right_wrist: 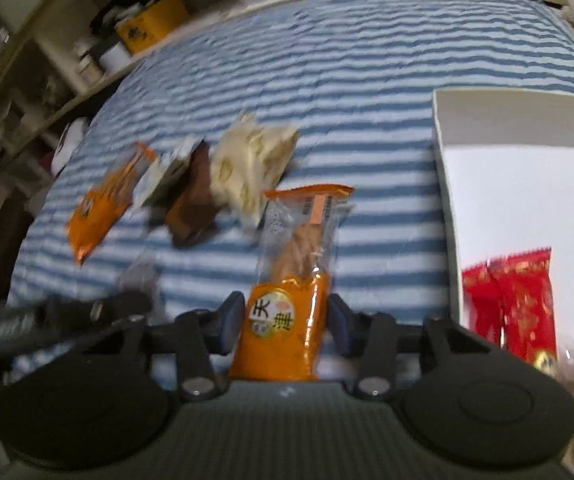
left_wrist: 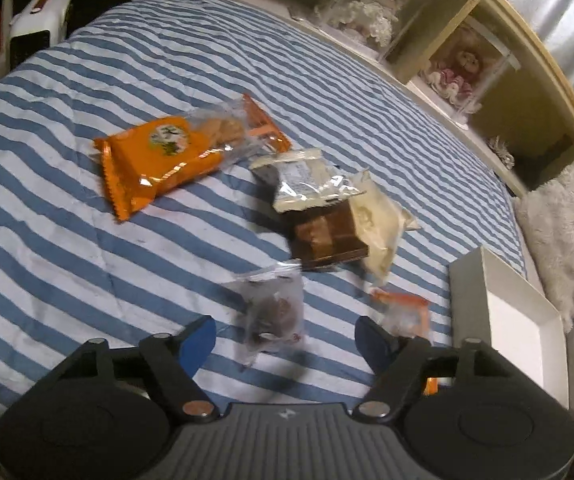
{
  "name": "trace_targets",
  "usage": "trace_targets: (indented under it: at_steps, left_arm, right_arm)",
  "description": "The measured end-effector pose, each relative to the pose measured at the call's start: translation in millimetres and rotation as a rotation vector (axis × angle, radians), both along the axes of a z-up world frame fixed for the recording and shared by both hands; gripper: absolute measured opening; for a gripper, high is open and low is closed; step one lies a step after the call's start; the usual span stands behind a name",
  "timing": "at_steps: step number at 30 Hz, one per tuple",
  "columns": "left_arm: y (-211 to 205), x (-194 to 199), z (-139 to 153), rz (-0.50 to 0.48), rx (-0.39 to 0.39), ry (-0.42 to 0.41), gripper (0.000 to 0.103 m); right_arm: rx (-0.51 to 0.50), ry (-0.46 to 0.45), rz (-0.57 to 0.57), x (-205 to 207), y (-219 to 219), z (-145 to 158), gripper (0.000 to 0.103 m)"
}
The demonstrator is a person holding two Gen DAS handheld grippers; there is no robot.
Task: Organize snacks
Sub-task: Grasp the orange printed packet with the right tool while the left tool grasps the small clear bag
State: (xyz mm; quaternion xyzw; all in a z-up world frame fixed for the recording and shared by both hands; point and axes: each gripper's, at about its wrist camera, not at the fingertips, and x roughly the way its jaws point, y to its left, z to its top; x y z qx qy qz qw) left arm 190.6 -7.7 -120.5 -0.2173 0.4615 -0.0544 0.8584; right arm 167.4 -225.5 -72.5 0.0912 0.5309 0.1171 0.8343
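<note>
My left gripper (left_wrist: pixel 285 336) is open just above a clear packet with a dark snack (left_wrist: pixel 273 312) lying on the striped blanket (left_wrist: pixel 67 220). Beyond it lie an orange packet (left_wrist: pixel 159 160), a silver-white packet (left_wrist: pixel 307 180), a brown chocolate pack (left_wrist: pixel 327 236) and a cream packet (left_wrist: pixel 379 224). My right gripper (right_wrist: pixel 285 320) is shut on an orange biscuit packet (right_wrist: pixel 291 300), held above the blanket left of the white box (right_wrist: pixel 527 200). Two red packets (right_wrist: pixel 515 304) lie in the box. The same orange packet shows partly behind my left gripper's right finger (left_wrist: pixel 403 312).
The white box (left_wrist: pixel 507 312) sits at the blanket's right edge. Shelves with boxed dolls (left_wrist: pixel 463 68) run along the far side. A white fluffy cushion (left_wrist: pixel 567 232) lies to the right. A white appliance (left_wrist: pixel 39 24) stands at the far left. The left gripper shows blurred at lower left (right_wrist: pixel 87 312).
</note>
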Motion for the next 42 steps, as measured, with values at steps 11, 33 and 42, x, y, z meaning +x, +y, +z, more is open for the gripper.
trace_targets:
  at_steps: [11, 33, 42]
  left_arm:
    - [-24, 6, -8, 0.023, 0.071, 0.026, 0.069]
    - [-10, -13, 18, 0.004, 0.111, -0.049, 0.035]
    - [-14, -29, 52, -0.029, 0.112, -0.143, 0.035]
  right_arm:
    - [-0.1, 0.079, 0.119, -28, 20, 2, 0.059]
    - [-0.064, 0.007, 0.087, -22, 9, 2, 0.047]
    - [-0.035, -0.147, 0.062, -33, -4, 49, 0.047]
